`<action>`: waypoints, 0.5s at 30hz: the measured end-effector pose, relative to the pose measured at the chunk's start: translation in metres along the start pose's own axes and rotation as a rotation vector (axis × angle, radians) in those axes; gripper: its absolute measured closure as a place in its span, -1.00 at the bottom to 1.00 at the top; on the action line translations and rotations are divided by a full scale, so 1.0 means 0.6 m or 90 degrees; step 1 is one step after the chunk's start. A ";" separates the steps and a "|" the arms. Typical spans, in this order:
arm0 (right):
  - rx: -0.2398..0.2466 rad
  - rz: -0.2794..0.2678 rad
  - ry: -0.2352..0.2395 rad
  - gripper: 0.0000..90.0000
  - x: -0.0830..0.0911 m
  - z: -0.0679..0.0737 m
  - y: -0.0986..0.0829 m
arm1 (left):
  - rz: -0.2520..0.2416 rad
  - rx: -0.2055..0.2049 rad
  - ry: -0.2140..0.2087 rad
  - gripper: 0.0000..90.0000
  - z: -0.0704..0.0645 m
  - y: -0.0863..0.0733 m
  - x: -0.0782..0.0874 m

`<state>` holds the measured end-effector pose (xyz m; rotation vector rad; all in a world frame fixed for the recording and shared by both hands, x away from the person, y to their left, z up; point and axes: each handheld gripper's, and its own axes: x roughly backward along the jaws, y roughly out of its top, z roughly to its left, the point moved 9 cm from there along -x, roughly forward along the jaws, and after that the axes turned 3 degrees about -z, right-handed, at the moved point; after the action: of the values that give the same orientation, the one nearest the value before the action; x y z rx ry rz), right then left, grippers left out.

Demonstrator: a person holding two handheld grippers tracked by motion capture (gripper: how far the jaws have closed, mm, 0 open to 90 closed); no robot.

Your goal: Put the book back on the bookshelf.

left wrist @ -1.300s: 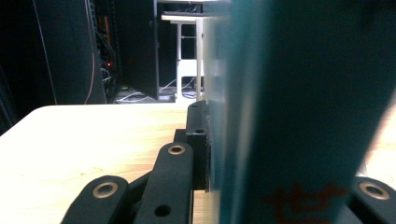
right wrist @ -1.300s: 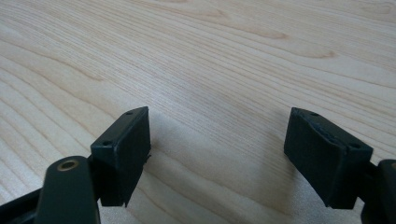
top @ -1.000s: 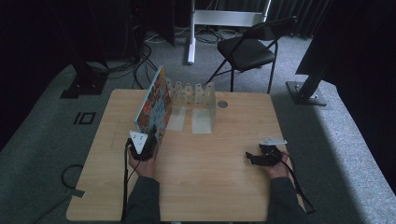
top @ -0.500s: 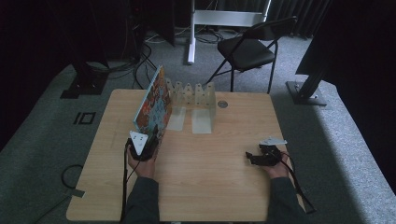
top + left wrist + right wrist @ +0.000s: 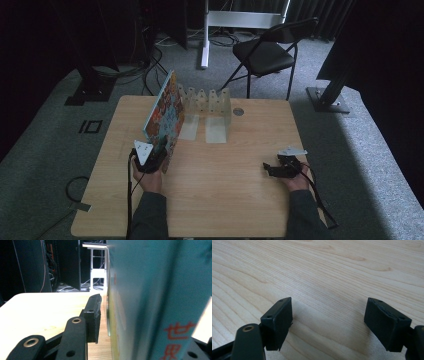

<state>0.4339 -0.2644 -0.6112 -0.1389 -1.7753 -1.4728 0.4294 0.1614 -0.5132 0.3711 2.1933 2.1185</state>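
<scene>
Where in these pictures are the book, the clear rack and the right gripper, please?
book (image 5: pixel 165 112), high view, on its colourful cover.
clear rack (image 5: pixel 216 102), high view, on its upright back wall.
right gripper (image 5: pixel 328 322), right gripper view, midway between its fingertips.

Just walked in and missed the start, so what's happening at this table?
A person works with two handheld grippers. The left gripper is shut on a colourful book, holding it upright on the wooden table beside a clear slotted rack. The right gripper rests open over bare wood, holding nothing.
</scene>
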 end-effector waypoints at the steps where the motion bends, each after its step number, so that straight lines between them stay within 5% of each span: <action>1: 0.000 0.000 0.000 -0.50 0.000 0.000 0.000 | 0.001 -0.001 -0.002 0.34 0.000 0.000 0.001; 15: 0.000 0.000 0.000 -0.50 0.000 0.000 0.000 | 0.028 0.000 -0.039 0.31 0.004 -0.004 0.021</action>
<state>0.4339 -0.2644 -0.6112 -0.1389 -1.7755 -1.4725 0.4172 0.1662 -0.5141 0.4809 2.1717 2.0989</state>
